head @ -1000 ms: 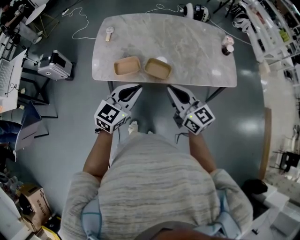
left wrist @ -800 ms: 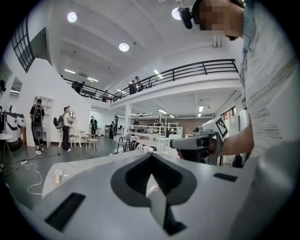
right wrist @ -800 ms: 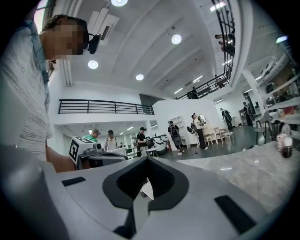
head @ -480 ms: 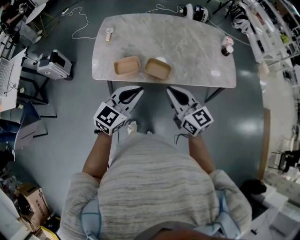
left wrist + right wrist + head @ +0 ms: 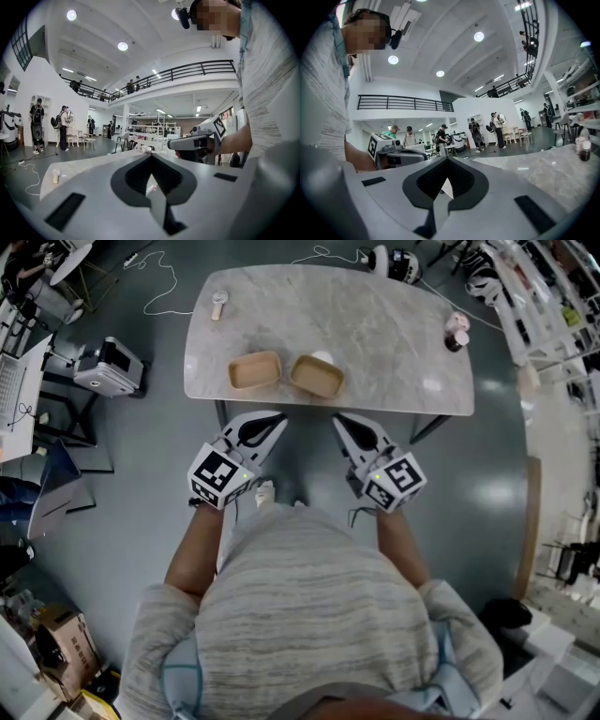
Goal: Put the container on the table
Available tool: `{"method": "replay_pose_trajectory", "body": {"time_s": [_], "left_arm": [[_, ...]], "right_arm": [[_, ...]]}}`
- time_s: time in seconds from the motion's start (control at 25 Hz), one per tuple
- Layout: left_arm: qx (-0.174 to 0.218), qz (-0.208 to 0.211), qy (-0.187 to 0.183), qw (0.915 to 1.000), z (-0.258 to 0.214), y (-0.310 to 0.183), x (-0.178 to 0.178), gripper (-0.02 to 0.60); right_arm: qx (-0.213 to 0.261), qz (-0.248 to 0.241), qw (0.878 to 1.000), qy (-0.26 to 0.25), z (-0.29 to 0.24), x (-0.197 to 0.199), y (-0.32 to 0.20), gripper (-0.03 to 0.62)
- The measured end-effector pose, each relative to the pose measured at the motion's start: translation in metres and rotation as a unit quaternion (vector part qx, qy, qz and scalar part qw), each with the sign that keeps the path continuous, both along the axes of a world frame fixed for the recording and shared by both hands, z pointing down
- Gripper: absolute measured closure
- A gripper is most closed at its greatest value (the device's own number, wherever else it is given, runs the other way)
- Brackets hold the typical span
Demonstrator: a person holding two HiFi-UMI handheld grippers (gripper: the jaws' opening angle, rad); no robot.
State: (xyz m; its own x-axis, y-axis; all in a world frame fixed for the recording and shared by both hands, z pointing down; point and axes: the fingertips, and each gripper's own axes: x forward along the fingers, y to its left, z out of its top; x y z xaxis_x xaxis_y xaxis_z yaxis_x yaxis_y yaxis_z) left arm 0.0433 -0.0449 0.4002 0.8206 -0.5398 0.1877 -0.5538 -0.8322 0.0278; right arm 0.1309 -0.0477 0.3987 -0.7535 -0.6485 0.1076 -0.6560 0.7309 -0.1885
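1. Surface layout. In the head view I observed a pale marbled surface (image 5: 375, 324) standing on a dark floor (image 5: 141, 484). A grey boxy device (image 5: 111, 368) sat on the floor off the left end of the surface. On the surface, a small bottle (image 5: 218, 306) lay near the far left corner. Two shallow tan containers rested close to the near edge: the left container (image 5: 254, 371) sat roughly square to that edge, and the right container (image 5: 316, 376) sat just beside it, turned slightly askew. I could see no contact between the two. A small cluster of jars (image 5: 456, 331) stood at the far right edge, well apart from the containers.

2. Tongs. Both tongs were held over the floor, in front of the near edge of the surface and apart from both containers.
- The left tongs (image 5: 275, 420) pointed toward the left container. In the left gripper view I read the jaws as brought fully together, tip against tip, with nothing between them.
- The right tongs (image 5: 341, 420) pointed toward the right container. In the right gripper view the jaws likewise met at the tip and held nothing.

3. Operator. The person's grey striped sweater (image 5: 314, 615) filled the lower part of the head view, with one forearm behind each marker cube.
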Motion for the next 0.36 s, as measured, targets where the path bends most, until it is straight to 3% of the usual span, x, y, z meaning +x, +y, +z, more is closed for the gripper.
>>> {"method": "replay_pose_trajectory", "body": {"time_s": [0.36], "left_arm": [[-0.003,-0.007,-0.002,1.0,0.0039,-0.0041,-0.0062,0.578]], "right_arm": [[-0.003,-0.007,1.0,0.002,0.0034,-0.0062,-0.0038,0.592]]}}
